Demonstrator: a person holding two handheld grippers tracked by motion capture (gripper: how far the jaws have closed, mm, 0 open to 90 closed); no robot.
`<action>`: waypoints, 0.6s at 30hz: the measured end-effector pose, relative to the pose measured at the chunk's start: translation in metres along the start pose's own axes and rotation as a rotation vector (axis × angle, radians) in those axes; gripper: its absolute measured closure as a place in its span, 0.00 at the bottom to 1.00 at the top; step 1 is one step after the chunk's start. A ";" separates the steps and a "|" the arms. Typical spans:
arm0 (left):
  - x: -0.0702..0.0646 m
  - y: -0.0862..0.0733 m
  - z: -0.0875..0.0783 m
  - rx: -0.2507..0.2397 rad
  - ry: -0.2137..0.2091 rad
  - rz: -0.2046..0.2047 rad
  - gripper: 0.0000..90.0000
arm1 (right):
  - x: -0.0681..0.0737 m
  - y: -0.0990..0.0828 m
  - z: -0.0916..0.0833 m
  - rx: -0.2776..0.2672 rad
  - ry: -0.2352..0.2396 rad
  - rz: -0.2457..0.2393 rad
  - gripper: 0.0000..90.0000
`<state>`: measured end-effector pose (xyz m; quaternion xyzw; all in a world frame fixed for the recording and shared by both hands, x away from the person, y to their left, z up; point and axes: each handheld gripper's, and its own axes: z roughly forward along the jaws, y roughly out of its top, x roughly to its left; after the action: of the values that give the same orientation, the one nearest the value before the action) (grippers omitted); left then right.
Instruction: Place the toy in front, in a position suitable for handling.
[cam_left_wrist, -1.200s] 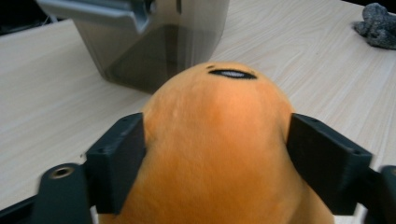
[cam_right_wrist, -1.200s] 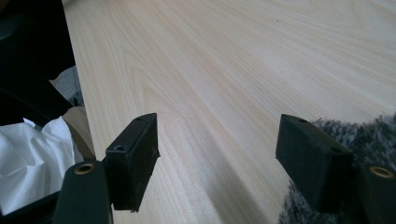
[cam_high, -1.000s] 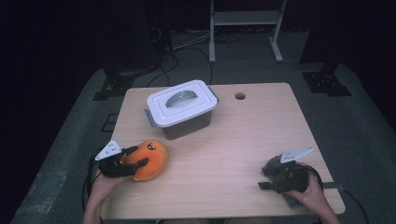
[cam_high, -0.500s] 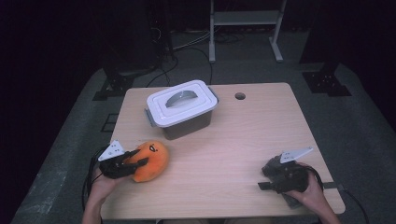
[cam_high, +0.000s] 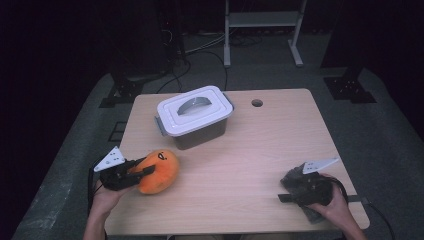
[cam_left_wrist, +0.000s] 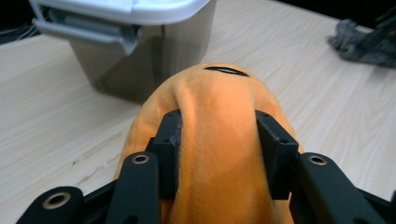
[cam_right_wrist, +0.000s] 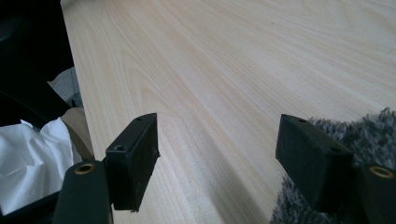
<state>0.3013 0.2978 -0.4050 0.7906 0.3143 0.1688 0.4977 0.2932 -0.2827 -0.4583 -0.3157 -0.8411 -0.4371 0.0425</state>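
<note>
Left claw (cam_left_wrist: 218, 140) is clamped on the round orange plush toy (cam_high: 159, 170); its jaws have just been closing, and the pads now dent the fabric on both sides, bulging a ridge of plush up between them. In the left gripper view the toy sits squarely between the jaws, with a black stitched slit on its far side, beyond the fingertips. In the high view the left claw (cam_high: 142, 171) grips the toy from the side nearest the person's left hand (cam_high: 107, 192), and the toy is at the near left part of the light wooden surface (cam_high: 260, 150). Can't tell whether the toy's underside touches the surface or is just off it.

Ahead of the left claw, just past the toy, stands the grey translucent plastic storage box (cam_high: 200, 132) with its white lid (cam_high: 195, 109) on and the grey lid handle lying flat. A grey latch hangs on the box end facing this claw.

Right claw (cam_right_wrist: 219, 158) is wide apart with nothing between the jaws, just bare wood grain. It rests low over the surface, held in the person's right hand (cam_high: 332, 202) at the near right corner, well apart from the toy and the box. A dark grey fuzzy cloth (cam_right_wrist: 327, 177) lies right beside and under its right-hand jaw in the right gripper view, touching it; in the high view the same cloth (cam_high: 295, 177) bunches around that claw.
</note>
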 end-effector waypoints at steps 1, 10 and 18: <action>-0.003 0.004 -0.001 -0.003 -0.005 0.009 0.64 | 0.000 0.000 0.000 0.000 0.000 0.001 0.32; -0.019 0.024 0.002 -0.002 -0.058 0.074 0.64 | 0.000 0.000 0.000 -0.002 -0.002 0.009 0.32; -0.038 0.053 0.013 -0.033 -0.128 0.130 0.64 | -0.002 -0.001 -0.002 -0.013 -0.007 0.017 0.32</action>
<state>0.2975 0.2474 -0.3621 0.8102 0.2271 0.1548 0.5178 0.2940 -0.2858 -0.4582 -0.3246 -0.8357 -0.4410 0.0412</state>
